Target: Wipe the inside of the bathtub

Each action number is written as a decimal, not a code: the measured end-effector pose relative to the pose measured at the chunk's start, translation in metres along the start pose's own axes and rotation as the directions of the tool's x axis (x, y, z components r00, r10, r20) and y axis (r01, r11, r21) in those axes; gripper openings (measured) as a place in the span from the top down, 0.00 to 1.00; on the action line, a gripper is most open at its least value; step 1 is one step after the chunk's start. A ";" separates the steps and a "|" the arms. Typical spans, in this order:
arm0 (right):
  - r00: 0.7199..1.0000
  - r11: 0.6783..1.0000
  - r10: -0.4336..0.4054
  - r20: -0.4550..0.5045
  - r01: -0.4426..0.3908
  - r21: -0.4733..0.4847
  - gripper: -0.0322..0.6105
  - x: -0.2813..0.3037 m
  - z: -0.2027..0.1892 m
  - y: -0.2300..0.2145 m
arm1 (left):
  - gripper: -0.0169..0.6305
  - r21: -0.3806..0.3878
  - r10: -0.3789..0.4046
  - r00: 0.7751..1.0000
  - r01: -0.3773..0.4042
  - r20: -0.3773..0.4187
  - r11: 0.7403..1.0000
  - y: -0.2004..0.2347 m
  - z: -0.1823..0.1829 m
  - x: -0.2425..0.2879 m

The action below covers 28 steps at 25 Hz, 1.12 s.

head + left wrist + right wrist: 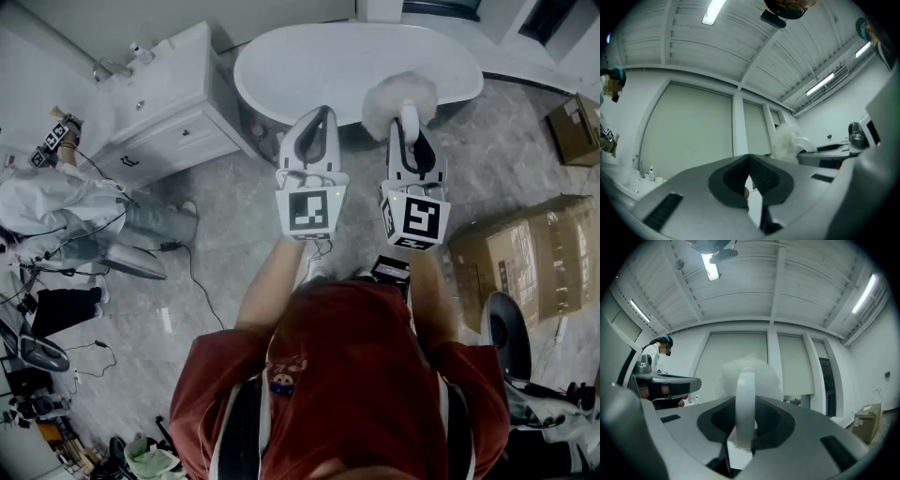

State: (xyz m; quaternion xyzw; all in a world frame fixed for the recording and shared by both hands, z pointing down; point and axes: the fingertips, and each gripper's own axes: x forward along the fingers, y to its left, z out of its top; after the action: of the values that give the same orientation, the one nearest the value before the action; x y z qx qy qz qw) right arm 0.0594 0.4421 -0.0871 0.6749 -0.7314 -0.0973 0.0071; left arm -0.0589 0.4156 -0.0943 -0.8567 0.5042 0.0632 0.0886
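The white oval bathtub [309, 70] stands at the top middle of the head view, past both grippers. My right gripper [410, 120] is shut on the white handle [745, 404] of a fluffy white duster. The duster's head [398, 97] hangs over the tub's near rim and also shows beyond the jaws in the right gripper view as the fluffy head [751, 373]. My left gripper [321, 114] is held beside it, fingertips together with nothing between them. In the left gripper view the left gripper [750, 165] points up at the wall and ceiling, with the duster [785, 139] to its right.
A white vanity cabinet [164, 112] with a tap stands left of the tub. Another person [56, 202] crouches at the far left among cables. Cardboard boxes [530, 258] and a chair [506, 328] sit at the right on the grey tile floor.
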 end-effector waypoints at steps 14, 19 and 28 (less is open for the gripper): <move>1.000 1.000 -0.019 0.004 0.019 0.020 0.80 -0.018 -0.009 -0.057 | 0.95 0.003 -0.018 1.000 0.018 0.005 1.000 -0.062 -0.001 0.019; 1.000 1.000 -0.021 -0.005 0.021 0.023 0.80 -0.029 -0.019 -0.083 | 0.95 -0.003 -0.025 1.000 0.025 -0.011 1.000 -0.090 -0.006 0.027; 0.999 0.999 -0.018 -0.040 0.020 0.037 0.80 -0.002 -0.045 -0.090 | 0.95 -0.048 -0.026 1.000 0.026 -0.003 0.999 -0.085 -0.027 0.057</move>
State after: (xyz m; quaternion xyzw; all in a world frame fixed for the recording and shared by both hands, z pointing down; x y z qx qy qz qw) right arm 0.1550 0.4319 -0.0564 0.6835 -0.7265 -0.0703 0.0079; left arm 0.0439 0.4015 -0.0723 -0.8652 0.4915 0.0723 0.0680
